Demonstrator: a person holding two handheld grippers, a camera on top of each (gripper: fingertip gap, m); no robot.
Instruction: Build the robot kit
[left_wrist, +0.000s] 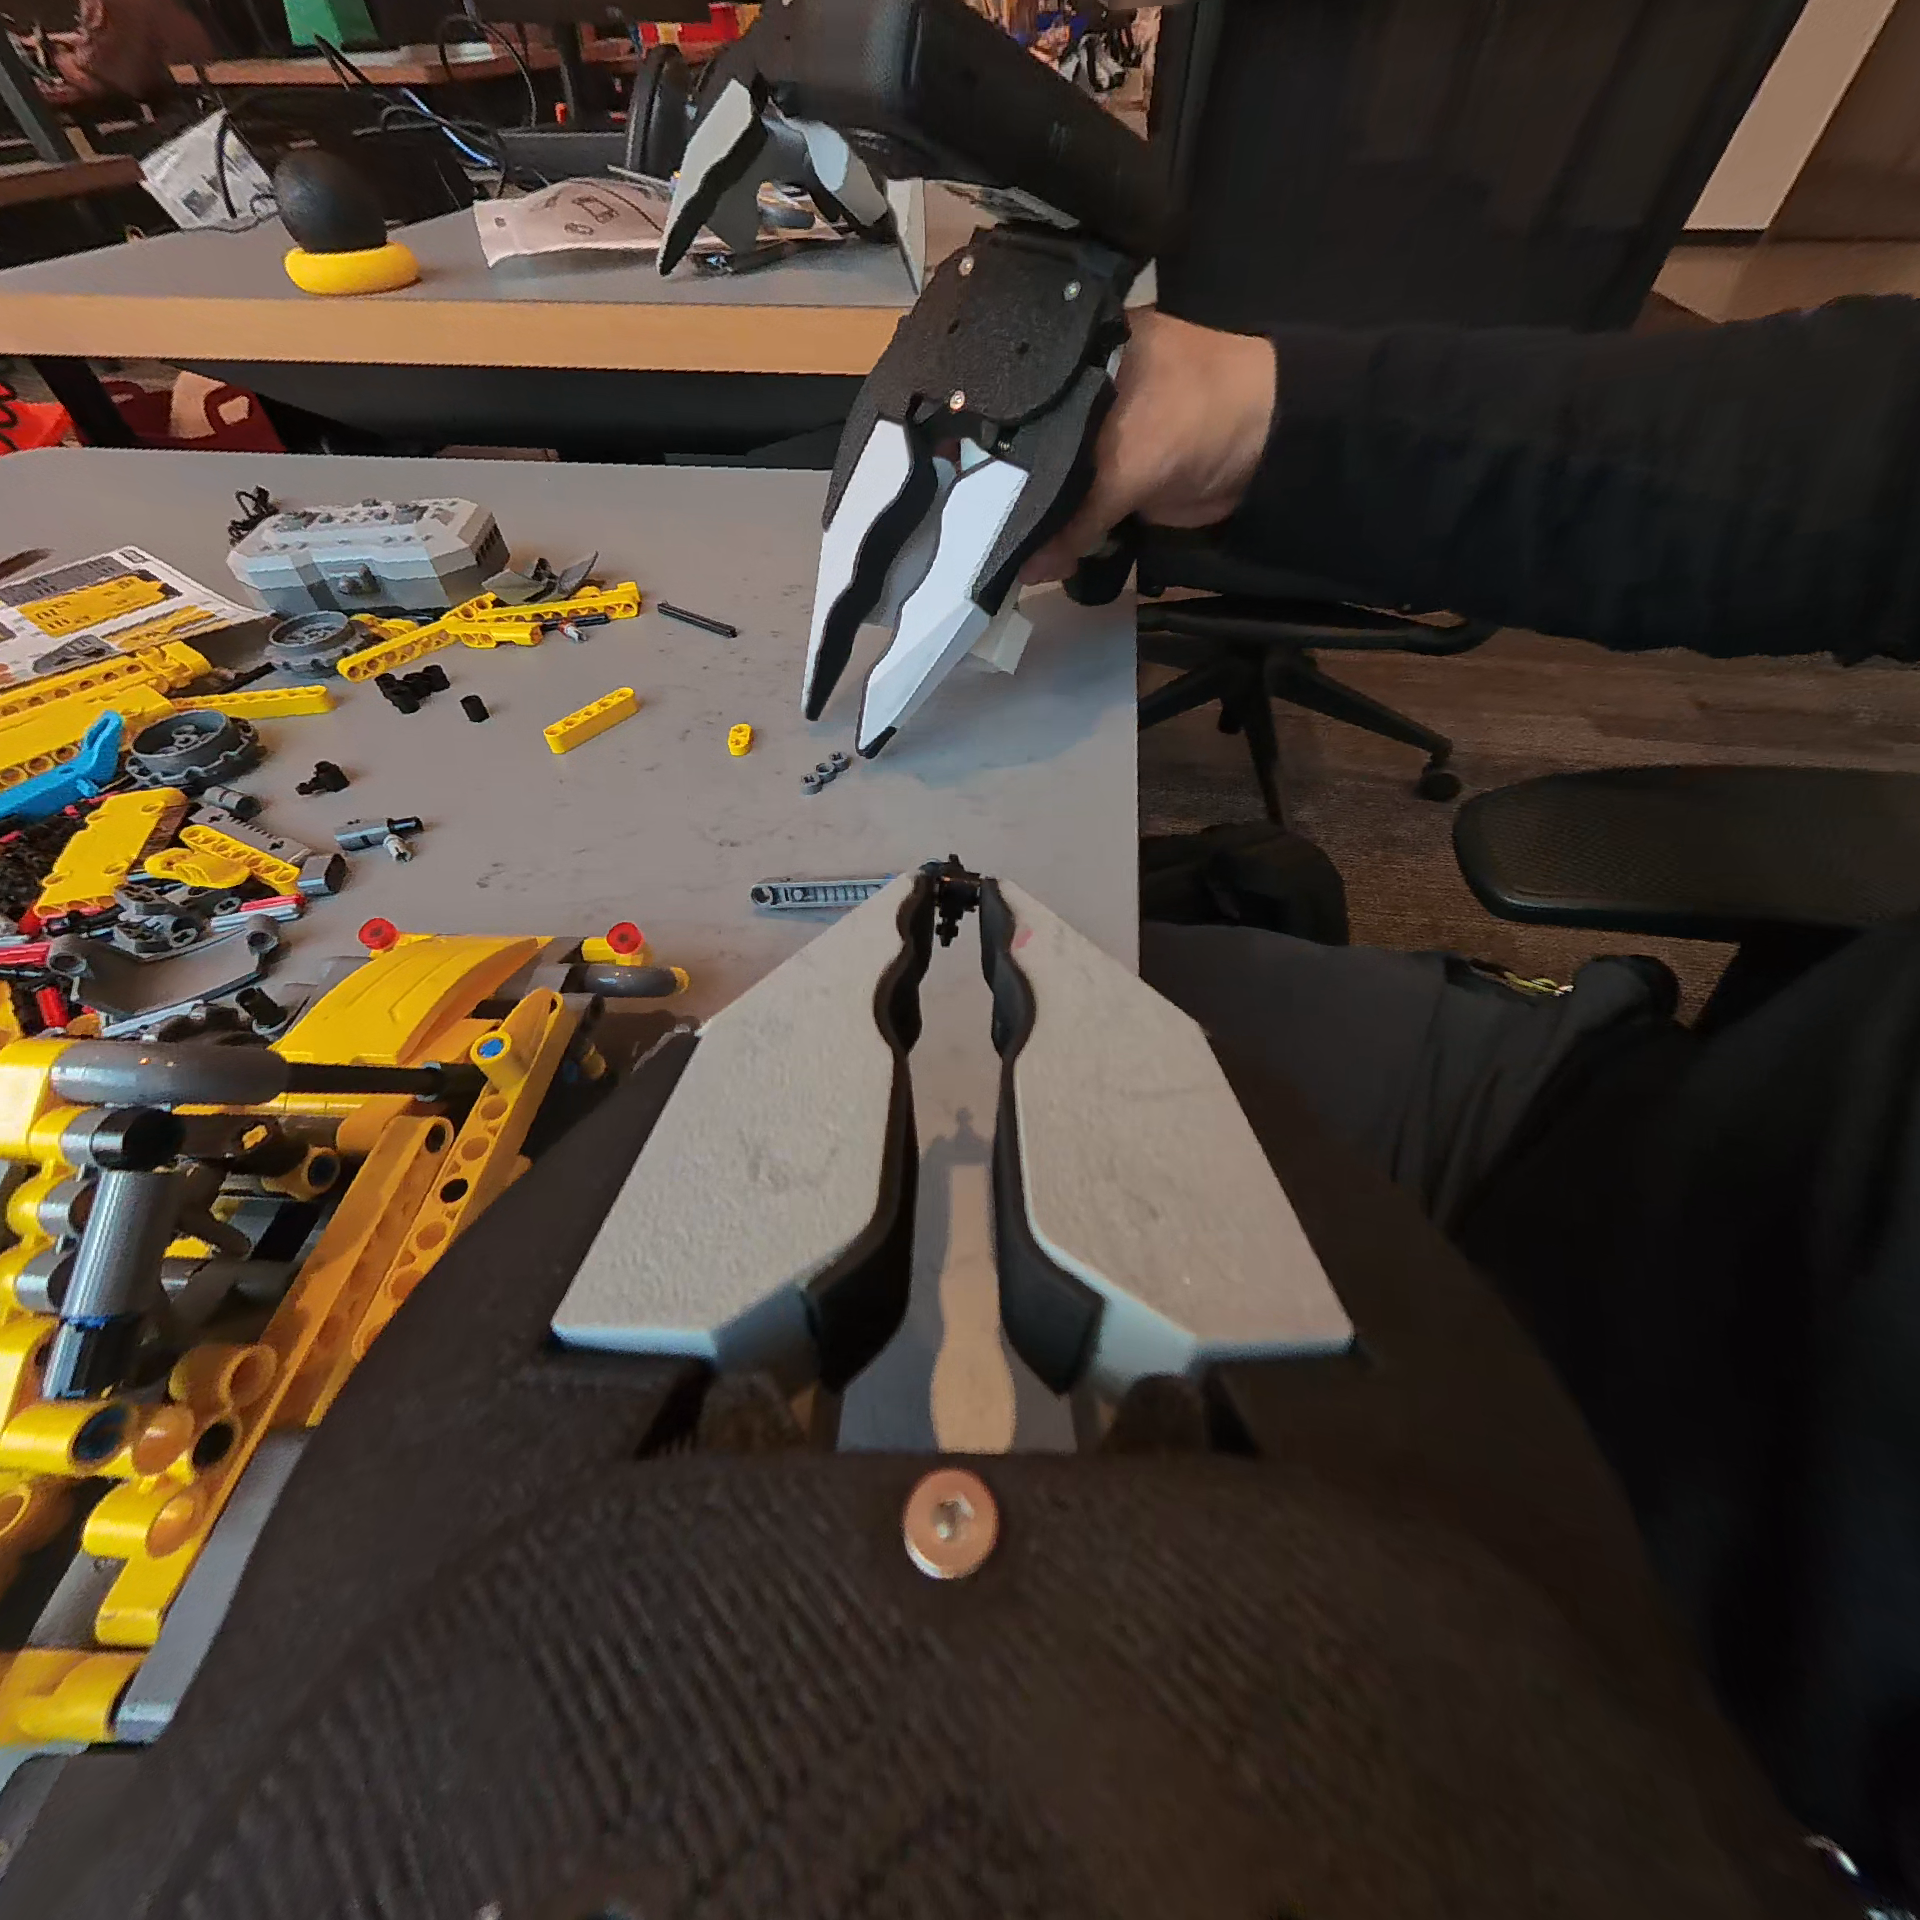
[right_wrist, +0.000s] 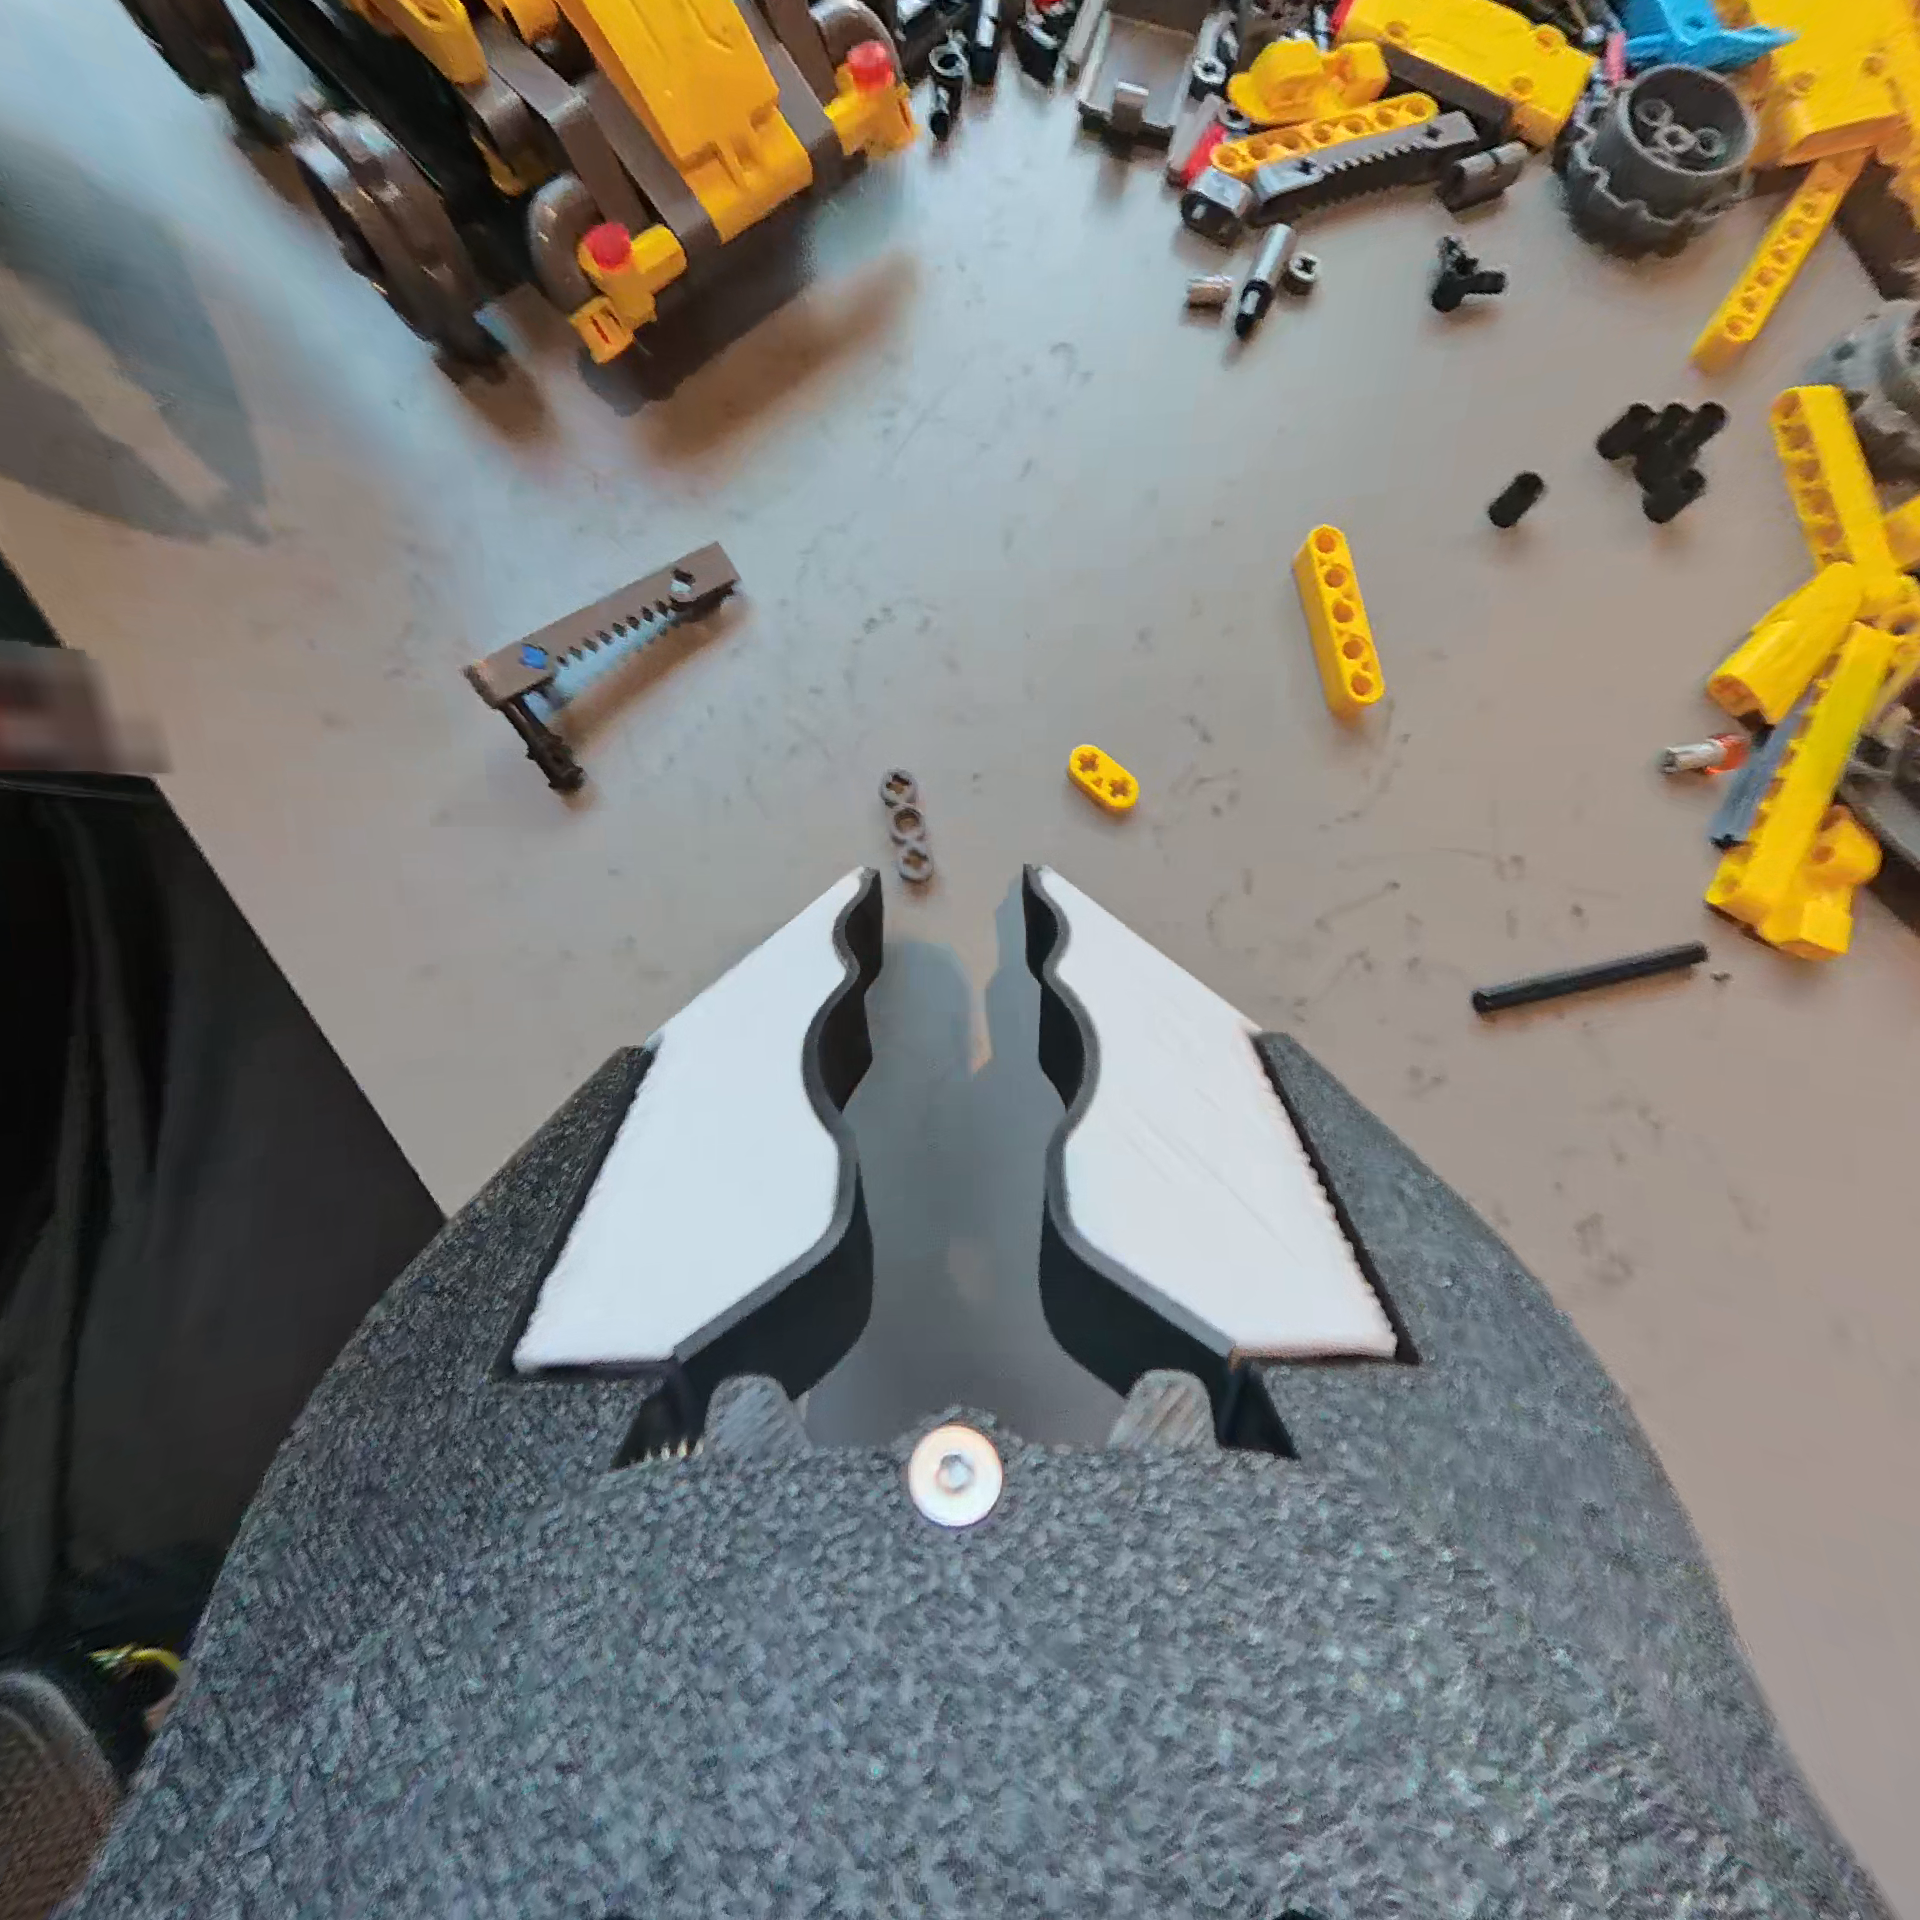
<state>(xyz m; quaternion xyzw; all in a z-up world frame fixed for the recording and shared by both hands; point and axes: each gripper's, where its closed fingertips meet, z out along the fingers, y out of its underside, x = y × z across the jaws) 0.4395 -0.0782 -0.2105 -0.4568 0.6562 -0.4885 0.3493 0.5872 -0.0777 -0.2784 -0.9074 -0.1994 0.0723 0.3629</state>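
My left gripper (left_wrist: 951, 885) is shut on a small black pin piece (left_wrist: 951, 902), held near the table's right edge. A grey toothed rack piece (left_wrist: 821, 894) lies just left of its tips; it also shows in the right wrist view (right_wrist: 613, 634). My right gripper (right_wrist: 951, 883) is open and empty, pointing down at the table. A small dark grey three-hole piece (right_wrist: 906, 826) lies just beyond its tips. From the left wrist view the right gripper (left_wrist: 844, 730) stands right beside that piece (left_wrist: 824, 774). A small yellow two-hole link (right_wrist: 1103, 777) lies close by.
A part-built yellow vehicle model (left_wrist: 416, 997) stands at the left. Loose yellow, grey and black parts, a yellow beam (right_wrist: 1340, 623), a black axle (right_wrist: 1590, 977) and a grey battery box (left_wrist: 364, 551) are scattered about. The table edge (left_wrist: 1135, 727) runs close on the right, with chairs beyond. There is about 15 cm between the tips of the two grippers. My right tips are roughly 11 cm from the black axle (right_wrist: 1590, 977). Look for it in the left wrist view (left_wrist: 697, 617) too.
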